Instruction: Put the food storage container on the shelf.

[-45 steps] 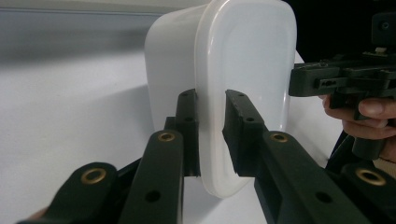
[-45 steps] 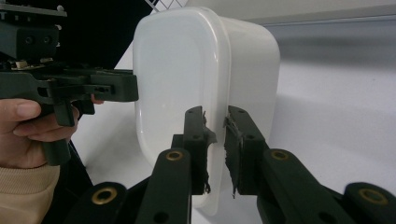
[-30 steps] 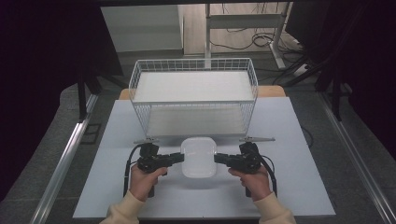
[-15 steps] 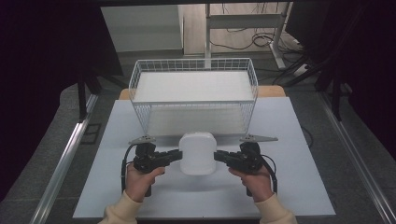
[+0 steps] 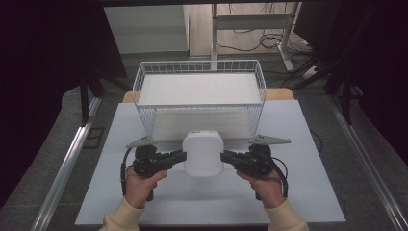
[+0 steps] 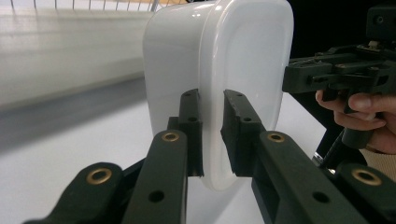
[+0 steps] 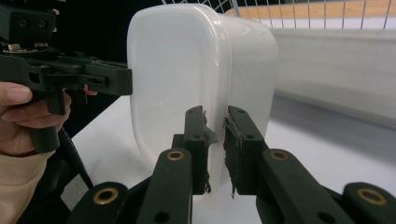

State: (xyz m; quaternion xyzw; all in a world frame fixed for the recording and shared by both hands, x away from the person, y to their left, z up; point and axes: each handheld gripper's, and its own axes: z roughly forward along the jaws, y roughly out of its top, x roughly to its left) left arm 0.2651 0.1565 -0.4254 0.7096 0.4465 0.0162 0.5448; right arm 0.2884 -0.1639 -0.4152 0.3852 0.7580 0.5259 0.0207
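A white plastic container (image 5: 202,154) with rounded corners and a fitted lid is held between two tongs, just in front of the wire basket (image 5: 199,98) and near its front wall. In the high view its broad white face looks up at the camera, and it appears raised off the white bench (image 5: 308,192); its upper edge overlaps the basket's lower front wires in that view.

The left tongs (image 5: 181,157) pinch the container's left edge: in the left gripper view the two black jaws stand close together on either side of the raised rim where lid and body meet, pads pressed on it. The right tongs (image 5: 225,157) pinch the opposite edge in the same way; in the right gripper view their worn, frayed pads (image 7: 200,140) squeeze the rim from both sides.

Each pair is gripped by a hand in a cream sleeve, the left hand (image 5: 142,180) and right hand (image 5: 264,185) both nearer the person than the basket. The basket is white-lined and stands at the far middle of the bench.
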